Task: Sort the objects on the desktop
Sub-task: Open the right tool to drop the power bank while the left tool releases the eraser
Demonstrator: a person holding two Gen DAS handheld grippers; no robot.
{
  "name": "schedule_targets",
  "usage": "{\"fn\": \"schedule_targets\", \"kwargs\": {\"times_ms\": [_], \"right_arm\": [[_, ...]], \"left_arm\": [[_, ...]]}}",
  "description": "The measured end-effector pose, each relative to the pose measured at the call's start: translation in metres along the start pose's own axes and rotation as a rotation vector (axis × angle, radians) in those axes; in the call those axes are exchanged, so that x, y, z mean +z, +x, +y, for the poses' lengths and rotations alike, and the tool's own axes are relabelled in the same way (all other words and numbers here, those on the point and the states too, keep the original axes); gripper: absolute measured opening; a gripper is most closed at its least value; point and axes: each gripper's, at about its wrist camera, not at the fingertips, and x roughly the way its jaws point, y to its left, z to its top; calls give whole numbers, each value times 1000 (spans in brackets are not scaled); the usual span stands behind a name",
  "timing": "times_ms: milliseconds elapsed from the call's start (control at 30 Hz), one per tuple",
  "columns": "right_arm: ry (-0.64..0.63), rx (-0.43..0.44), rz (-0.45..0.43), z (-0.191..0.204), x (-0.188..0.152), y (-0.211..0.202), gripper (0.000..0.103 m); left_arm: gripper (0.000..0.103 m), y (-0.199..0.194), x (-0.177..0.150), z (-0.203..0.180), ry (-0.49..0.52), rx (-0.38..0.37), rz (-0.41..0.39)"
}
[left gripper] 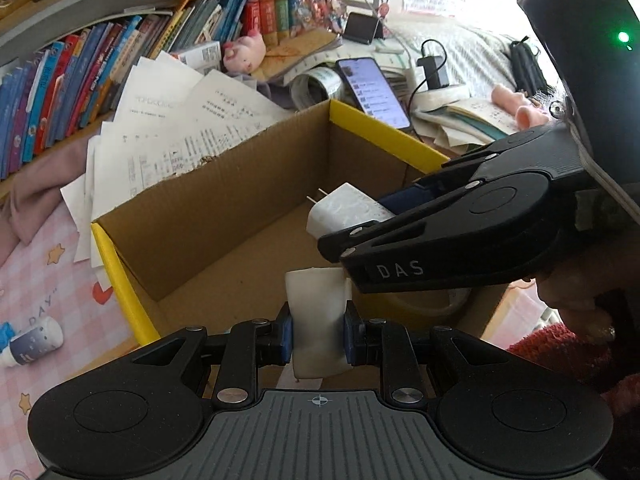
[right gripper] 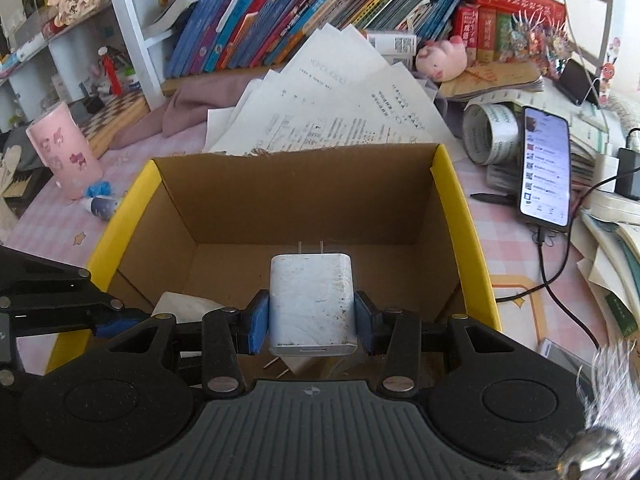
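- My right gripper [right gripper: 312, 326] held a white charger plug [right gripper: 311, 304], the jaws closed against its two flat sides, blue pads [right gripper: 256, 326] pressing in; its prongs pointed forward, away from me, over the open cardboard box [right gripper: 304, 200].
- I judged that hold sensible: gripping the body across its width left the prongs free and the plug level, ready to be let go into the box.
- My left gripper [left gripper: 318, 338] was shut on a second white block [left gripper: 316, 304], pinched at its lower part between the blue pads, its top standing up above the jaws and tucked just under the other gripper.
- Both pieces hung inside the near end of the box, above its brown floor; neither seemed to be resting on it, though I could not tell for certain.
- Below the plug, a pair of thin prongs showed, so something similar may already have lain in the box.
- The box, yellow along its rims, sat on the pink checked counter [right gripper: 520, 248] with loose papers [right gripper: 332, 120] leaning behind its far wall.
- A lit phone [right gripper: 546, 168] on its cable lay well to the right, a small bottle [left gripper: 34, 344] to the left, both outside the box and yet to be sorted, in my judgement.
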Motion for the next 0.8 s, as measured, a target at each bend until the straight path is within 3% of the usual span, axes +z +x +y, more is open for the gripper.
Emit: {"fn": "schedule_targets", "kwargs": {"times_ms": [200, 300, 367, 467, 800], "right_arm": [[6, 14, 36, -11, 1, 11, 41], [19, 17, 50, -16, 2, 16, 41], [20, 19, 49, -17, 3, 17, 41], [17, 19, 45, -17, 4, 18, 41], [22, 25, -78, -12, 10, -1, 52]], "left_arm": [[27, 9, 6, -3, -4, 19, 15], [34, 8, 8, -3, -3, 31, 2], [53, 5, 9, -3, -5, 44, -18], [69, 1, 10, -4, -2, 67, -47], [81, -24, 7, 0, -22, 120, -180]]}}
